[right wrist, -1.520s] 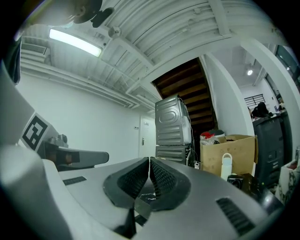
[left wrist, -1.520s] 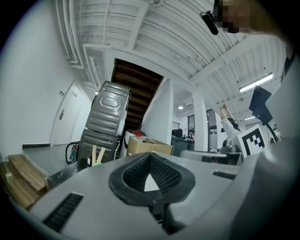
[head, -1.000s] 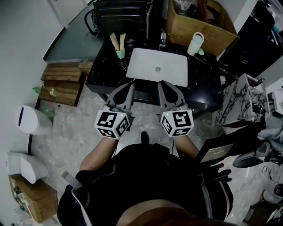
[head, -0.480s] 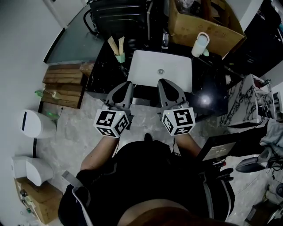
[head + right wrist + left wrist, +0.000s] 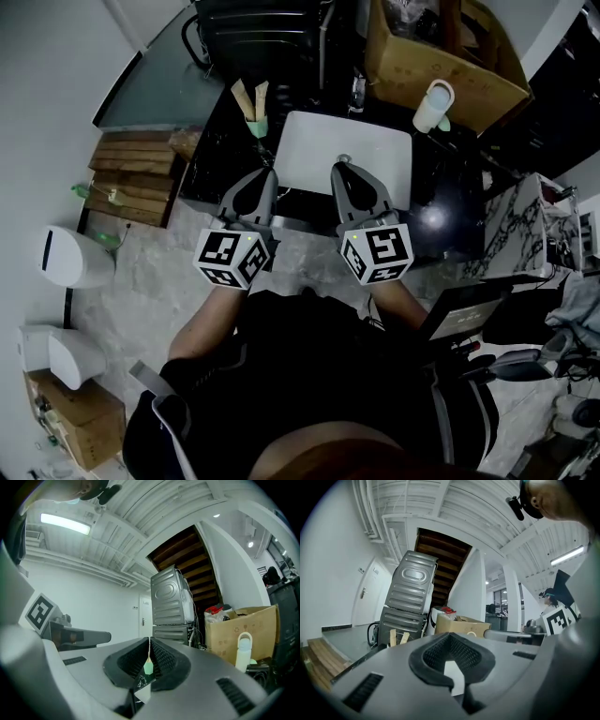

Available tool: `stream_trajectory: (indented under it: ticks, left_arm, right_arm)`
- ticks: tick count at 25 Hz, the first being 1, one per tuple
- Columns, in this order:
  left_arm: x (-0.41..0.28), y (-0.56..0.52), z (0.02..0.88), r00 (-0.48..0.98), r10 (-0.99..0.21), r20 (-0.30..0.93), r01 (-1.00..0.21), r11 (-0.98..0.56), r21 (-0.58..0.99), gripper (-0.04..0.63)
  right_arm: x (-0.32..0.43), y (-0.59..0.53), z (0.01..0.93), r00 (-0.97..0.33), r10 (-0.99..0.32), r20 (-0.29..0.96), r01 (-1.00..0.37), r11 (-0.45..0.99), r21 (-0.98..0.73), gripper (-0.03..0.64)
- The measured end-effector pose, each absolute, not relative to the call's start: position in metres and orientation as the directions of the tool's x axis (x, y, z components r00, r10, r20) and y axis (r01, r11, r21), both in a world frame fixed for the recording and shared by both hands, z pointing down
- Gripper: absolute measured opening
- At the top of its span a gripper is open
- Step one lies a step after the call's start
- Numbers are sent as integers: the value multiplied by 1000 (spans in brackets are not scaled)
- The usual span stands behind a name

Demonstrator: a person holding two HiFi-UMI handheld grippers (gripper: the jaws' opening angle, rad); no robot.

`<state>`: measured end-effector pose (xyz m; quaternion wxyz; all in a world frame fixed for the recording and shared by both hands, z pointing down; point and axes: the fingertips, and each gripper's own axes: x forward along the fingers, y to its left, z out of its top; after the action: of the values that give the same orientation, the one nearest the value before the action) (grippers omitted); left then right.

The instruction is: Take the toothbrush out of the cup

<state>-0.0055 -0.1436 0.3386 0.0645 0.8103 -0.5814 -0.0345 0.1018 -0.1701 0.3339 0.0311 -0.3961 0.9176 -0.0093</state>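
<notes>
A green cup [image 5: 255, 119] stands on the black counter [image 5: 211, 159] left of the sink, with two tan sticks [image 5: 249, 97] rising out of it; I cannot tell which is the toothbrush. The left gripper view shows those sticks [image 5: 398, 637] far off to the left. My left gripper [image 5: 265, 176] is shut and empty at the counter's front edge, short of the cup. My right gripper [image 5: 339, 170] is shut and empty over the sink's near rim. Both point level at the back wall. A small green shape [image 5: 148, 667] shows through the slit between the right pads.
A white basin [image 5: 375, 141] with a tap [image 5: 357, 94] sits in the counter. Behind it are a white bottle [image 5: 433, 103], a cardboard box [image 5: 441, 56] and a dented metal appliance [image 5: 258, 28]. Wooden pallets [image 5: 131, 173] and a white bin [image 5: 70, 255] stand on the floor at left.
Both grippers have moved forward side by side, from in front of the counter to its front edge and the basin's near rim. Both stayed shut.
</notes>
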Motion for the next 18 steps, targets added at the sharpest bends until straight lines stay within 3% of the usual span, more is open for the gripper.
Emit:
stream_trajectory:
  ticks: [7, 18]
  left_arm:
    - [-23, -161, 343, 299, -954, 31, -945, -292, 146, 5]
    - [-70, -194, 344, 334, -943, 1, -931, -329, 159, 5]
  right_arm:
    - [85, -176, 333, -719, -692, -57, -693, 721, 2, 26]
    - [50, -209, 333, -665, -745, -49, -746, 666, 11, 26]
